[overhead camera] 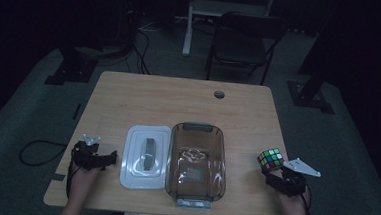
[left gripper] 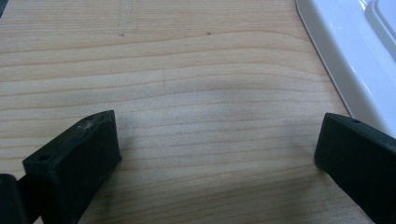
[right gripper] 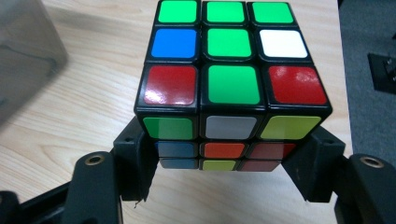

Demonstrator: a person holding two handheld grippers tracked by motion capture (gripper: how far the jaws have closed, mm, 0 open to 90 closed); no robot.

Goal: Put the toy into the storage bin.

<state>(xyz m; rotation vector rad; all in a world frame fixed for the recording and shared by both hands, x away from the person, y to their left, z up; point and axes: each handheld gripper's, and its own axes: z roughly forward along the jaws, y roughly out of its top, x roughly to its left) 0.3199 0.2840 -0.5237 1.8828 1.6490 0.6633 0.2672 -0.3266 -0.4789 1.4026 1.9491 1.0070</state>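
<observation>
Right gripper [right gripper: 229,158] squeezes our puzzle cube [right gripper: 229,79] by two flat sides. We think it is light, hard and smooth, so it could slip.

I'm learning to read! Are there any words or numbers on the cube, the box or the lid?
None to read. The puzzle cube in the right gripper has plain colour stickers only. The clear box and white lid on the table show no legible print.
</observation>
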